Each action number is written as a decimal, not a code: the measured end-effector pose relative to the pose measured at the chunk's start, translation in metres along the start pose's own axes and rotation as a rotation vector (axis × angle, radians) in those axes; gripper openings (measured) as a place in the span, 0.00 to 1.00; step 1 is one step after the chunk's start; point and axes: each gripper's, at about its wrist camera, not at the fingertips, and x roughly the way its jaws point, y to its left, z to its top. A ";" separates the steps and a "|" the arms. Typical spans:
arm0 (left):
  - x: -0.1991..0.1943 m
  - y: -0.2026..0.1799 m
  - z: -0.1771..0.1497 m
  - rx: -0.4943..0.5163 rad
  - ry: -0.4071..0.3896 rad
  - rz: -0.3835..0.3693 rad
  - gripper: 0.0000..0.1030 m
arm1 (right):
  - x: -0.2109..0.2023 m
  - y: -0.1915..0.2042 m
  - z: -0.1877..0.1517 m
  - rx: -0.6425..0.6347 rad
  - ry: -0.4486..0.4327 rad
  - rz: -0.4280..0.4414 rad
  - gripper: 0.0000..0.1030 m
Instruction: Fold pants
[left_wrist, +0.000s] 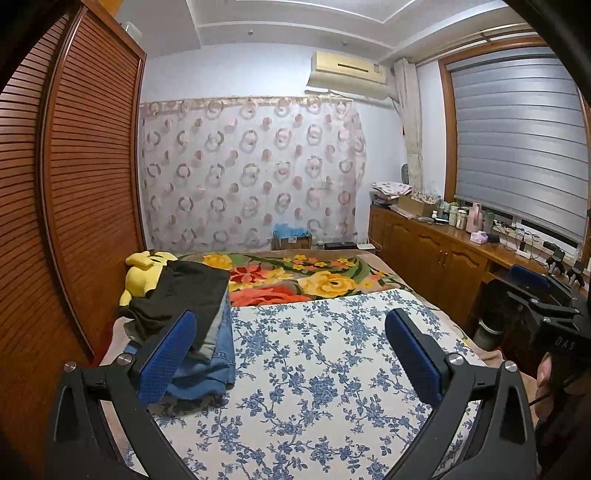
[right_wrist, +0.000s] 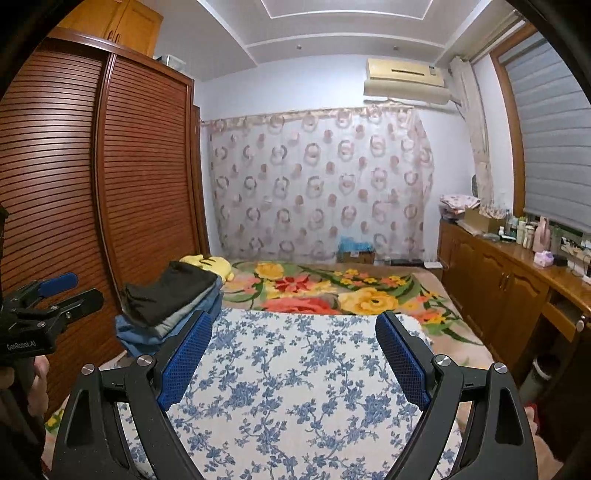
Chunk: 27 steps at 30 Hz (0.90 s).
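Both grippers, left gripper (left_wrist: 291, 328) and right gripper (right_wrist: 293, 330), were spread wide with nothing between them over the blue floral sheet (left_wrist: 314, 369); the folded pants (left_wrist: 192, 306) sat stacked at left-center of frame.

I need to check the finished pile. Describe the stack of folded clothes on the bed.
The stack of folded clothes lies on the bed's wardrobe side, beside the blue-flowered cloth. Soft fabric in layers: a dark, nearly black garment on top, a grey one under it, blue denim at the bottom. The top piece droops unevenly over one edge. A yellow plush toy sits right behind it. Neither gripper touches it.
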 end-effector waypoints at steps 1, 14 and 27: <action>-0.001 0.001 0.000 0.001 -0.002 0.003 0.99 | -0.001 0.000 -0.001 -0.001 -0.004 -0.002 0.89; 0.001 0.002 -0.006 0.001 0.005 0.020 0.99 | 0.009 -0.002 -0.007 0.000 0.002 -0.006 0.89; 0.002 0.003 -0.006 0.002 0.006 0.020 0.99 | 0.006 -0.003 -0.008 0.002 0.005 -0.007 0.89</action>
